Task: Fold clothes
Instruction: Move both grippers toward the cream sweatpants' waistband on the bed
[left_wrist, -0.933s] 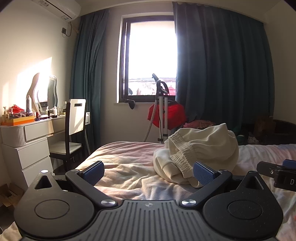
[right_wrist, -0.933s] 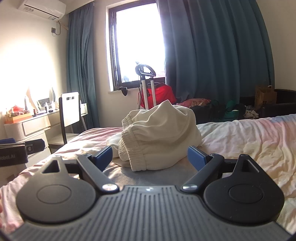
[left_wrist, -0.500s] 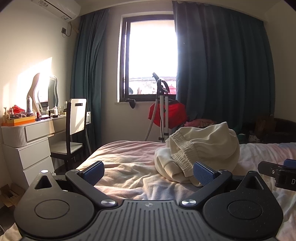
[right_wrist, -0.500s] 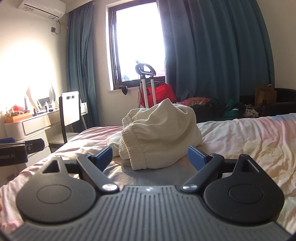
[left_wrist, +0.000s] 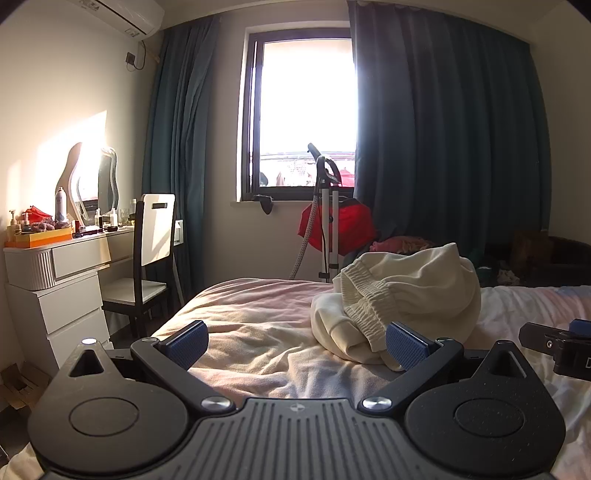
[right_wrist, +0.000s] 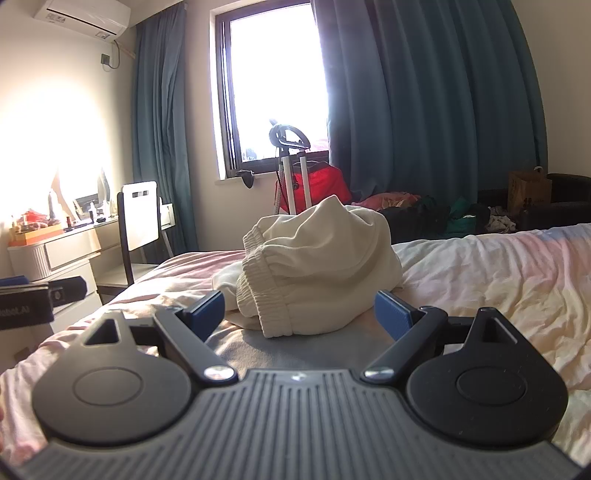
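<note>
A cream garment with a ribbed elastic waistband lies in a crumpled heap on the bed; it also shows in the right wrist view. My left gripper is open and empty, low over the bed, the heap just beyond its right finger. My right gripper is open and empty, with the heap straight ahead just beyond its fingertips. Each gripper shows at the edge of the other's view, the right one and the left one.
A white dresser with bottles and a mirror and a white-backed chair stand left of the bed. A garment steamer with a red item stands under the window. Clothes and a dark sofa lie at the back right.
Both grippers have edged slightly nearer to the heap and stay open. The garment has not moved.
</note>
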